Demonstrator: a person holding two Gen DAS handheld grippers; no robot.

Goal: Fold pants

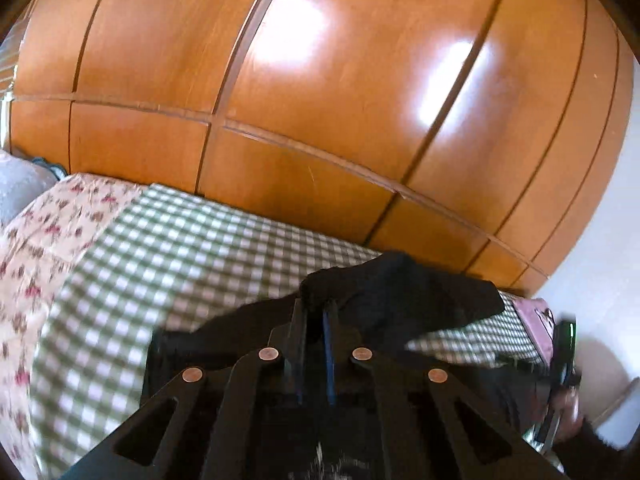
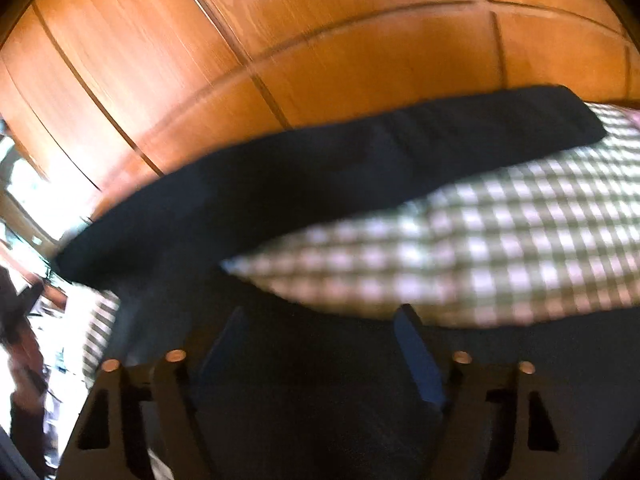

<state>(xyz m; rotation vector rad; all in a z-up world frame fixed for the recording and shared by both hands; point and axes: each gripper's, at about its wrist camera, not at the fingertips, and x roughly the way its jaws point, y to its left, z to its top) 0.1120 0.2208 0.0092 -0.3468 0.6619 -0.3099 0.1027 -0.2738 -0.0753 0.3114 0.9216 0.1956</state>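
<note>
The black pants (image 1: 400,292) hang from my left gripper (image 1: 315,306), which is shut on a fold of the cloth above the green-and-white checked bedcover (image 1: 192,256). In the right wrist view the pants (image 2: 360,168) stretch as a dark band from the lower left to the upper right across the checked cover (image 2: 500,248). More black cloth lies under my right gripper (image 2: 322,320). Its blue-padded fingers (image 2: 418,360) stand wide apart over the cloth, not pinching it. The picture is blurred.
A brown wooden wardrobe (image 1: 320,100) rises close behind the bed. A floral sheet (image 1: 44,232) covers the bed's left part, with a grey pillow (image 1: 20,188) at the far left. A hand holding a dark tool (image 1: 564,380) shows at the right edge, before a white wall (image 1: 600,260).
</note>
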